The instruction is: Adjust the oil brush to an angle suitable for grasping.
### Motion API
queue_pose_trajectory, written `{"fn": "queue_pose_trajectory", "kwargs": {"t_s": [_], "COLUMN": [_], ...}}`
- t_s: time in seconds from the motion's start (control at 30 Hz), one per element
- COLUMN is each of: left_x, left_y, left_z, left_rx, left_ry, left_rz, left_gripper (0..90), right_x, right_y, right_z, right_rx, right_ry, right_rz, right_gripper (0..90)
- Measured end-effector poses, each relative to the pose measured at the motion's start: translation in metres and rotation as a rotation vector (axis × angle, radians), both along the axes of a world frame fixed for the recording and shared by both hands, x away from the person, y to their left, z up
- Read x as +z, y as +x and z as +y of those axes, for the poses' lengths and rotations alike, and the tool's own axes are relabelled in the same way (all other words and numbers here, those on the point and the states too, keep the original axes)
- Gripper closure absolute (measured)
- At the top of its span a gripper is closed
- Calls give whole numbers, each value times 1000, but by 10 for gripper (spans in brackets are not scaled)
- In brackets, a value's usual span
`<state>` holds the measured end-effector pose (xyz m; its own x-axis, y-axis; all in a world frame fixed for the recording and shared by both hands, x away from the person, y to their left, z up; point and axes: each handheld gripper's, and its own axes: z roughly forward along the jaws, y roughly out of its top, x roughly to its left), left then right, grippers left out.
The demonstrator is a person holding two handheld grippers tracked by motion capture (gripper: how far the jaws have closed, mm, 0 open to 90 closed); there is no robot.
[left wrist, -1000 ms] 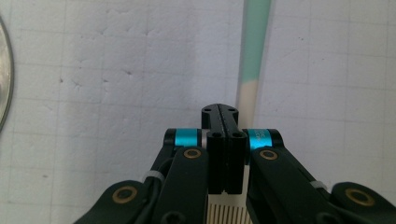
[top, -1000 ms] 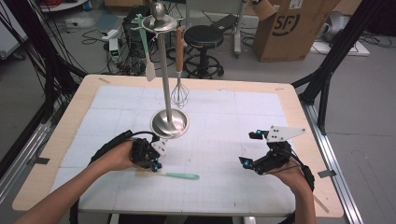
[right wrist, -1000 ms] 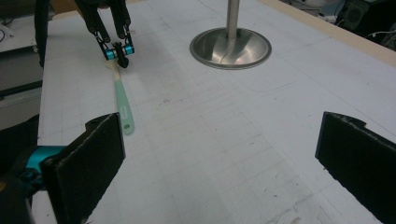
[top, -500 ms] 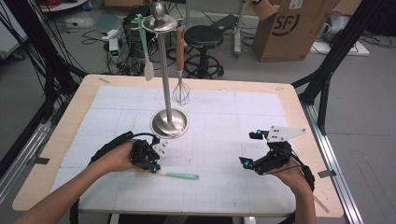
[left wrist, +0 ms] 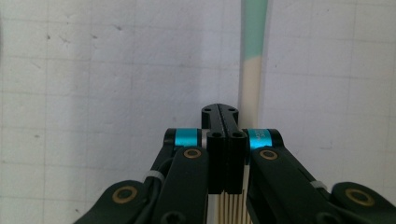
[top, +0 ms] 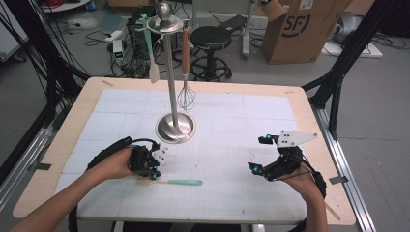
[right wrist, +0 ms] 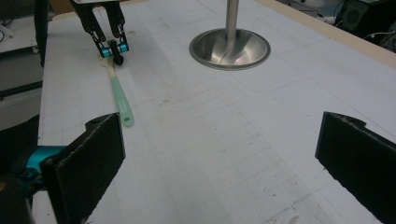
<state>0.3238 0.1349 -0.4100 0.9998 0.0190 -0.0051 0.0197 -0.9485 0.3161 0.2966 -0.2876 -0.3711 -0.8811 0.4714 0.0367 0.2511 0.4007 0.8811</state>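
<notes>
Silicone-handled brush (top: 175, 181), mint green with a cream neck and pale bristles, lies flat on the gridded white mat (top: 232, 145); the left gripper (top: 153, 175) has its jaws closed at the bristle end. Right gripper (top: 252, 167) stands with jaws wide apart and nothing between them, bare mat ahead. "SF" marks the cardboard box (top: 299, 29) beyond the table.

spatula (top: 171, 181) flat on the mat near the front, left gripper (top: 151, 170) at its left end, utensil stand (top: 175, 128) just behind, right gripper (top: 257, 169) way off right
</notes>
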Motion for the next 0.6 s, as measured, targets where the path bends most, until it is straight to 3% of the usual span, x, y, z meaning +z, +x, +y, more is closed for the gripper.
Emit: {"fn": "queue_pose_trajectory", "kwargs": {"t_s": [0.4, 0.6], "left_x": [1, 12], "left_y": [-3, -4], "left_z": [16, 19], "left_rx": [13, 42], "left_ry": [-16, -67], "left_rz": [-10, -15], "left_gripper": [899, 898], "right_x": [0, 0], "right_y": [1, 1], "right_z": [0, 0], "right_rx": [-7, -5], "right_ry": [-3, 0], "right_rz": [-4, -5], "right_gripper": [0, 0]}}
